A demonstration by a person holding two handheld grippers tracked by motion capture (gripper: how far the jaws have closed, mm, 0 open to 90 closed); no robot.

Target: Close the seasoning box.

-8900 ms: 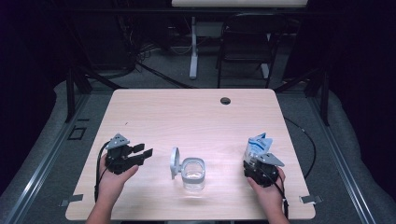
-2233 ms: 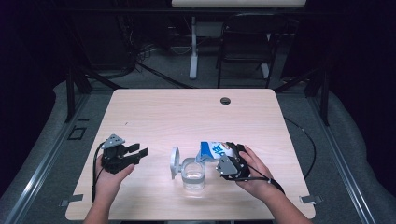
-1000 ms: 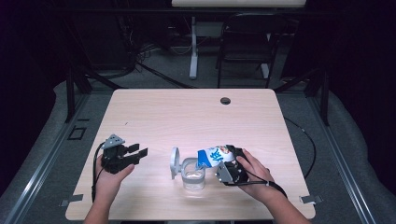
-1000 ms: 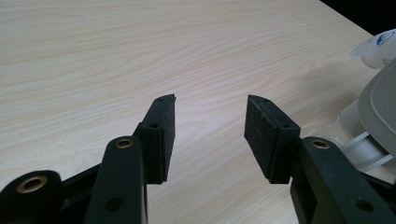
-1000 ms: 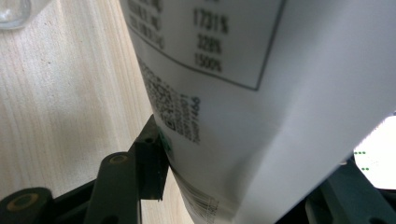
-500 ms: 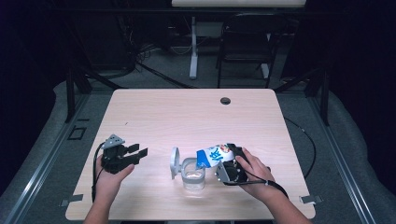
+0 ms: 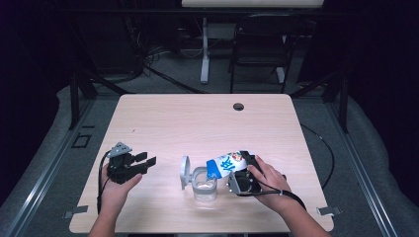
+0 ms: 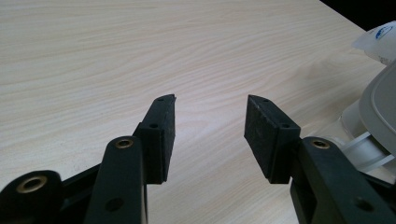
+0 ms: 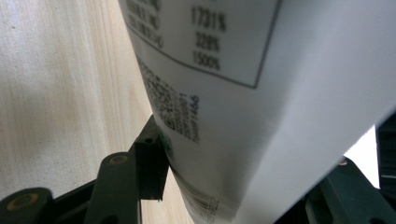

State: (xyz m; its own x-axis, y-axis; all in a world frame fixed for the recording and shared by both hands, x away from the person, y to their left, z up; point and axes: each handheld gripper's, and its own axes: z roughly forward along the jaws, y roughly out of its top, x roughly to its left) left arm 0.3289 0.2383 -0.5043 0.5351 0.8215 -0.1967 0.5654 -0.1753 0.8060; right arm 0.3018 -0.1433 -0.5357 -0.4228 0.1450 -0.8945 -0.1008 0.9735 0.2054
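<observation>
**Carton tipped over the open container, right gripper clamped on it**

Surface [image 7: 197, 118]: pale wood-grain top, with one small dark round hole [image 7: 238, 106] near its far edge. All the handled items sit near the person's edge.

Carton [image 7: 228, 164]: white with blue print, held tilted, its top end leaning toward the left in the high view and lying over the rim of the container. In the right gripper view its printed white side, with a label box and small code marks, lies close across the lens.

Right gripper [image 7: 245, 170]: held in the person's right hand just right of the container. Jaws stand wide and are pressed on the carton; the left jaw's pad bears against the carton's side in the right gripper view, and the other jaw is mostly hidden behind it.

Left gripper [image 7: 141, 162]: held in the left hand, well to the left of the container, jaws pointing toward it. Jaws are apart with nothing between them, bare wood showing in the gap.

Container [image 7: 203, 181]: small, clear, standing upright on the surface, open at the top.

Lid [image 7: 185, 171]: grey, round, standing on edge, touching the container's left side.
</observation>
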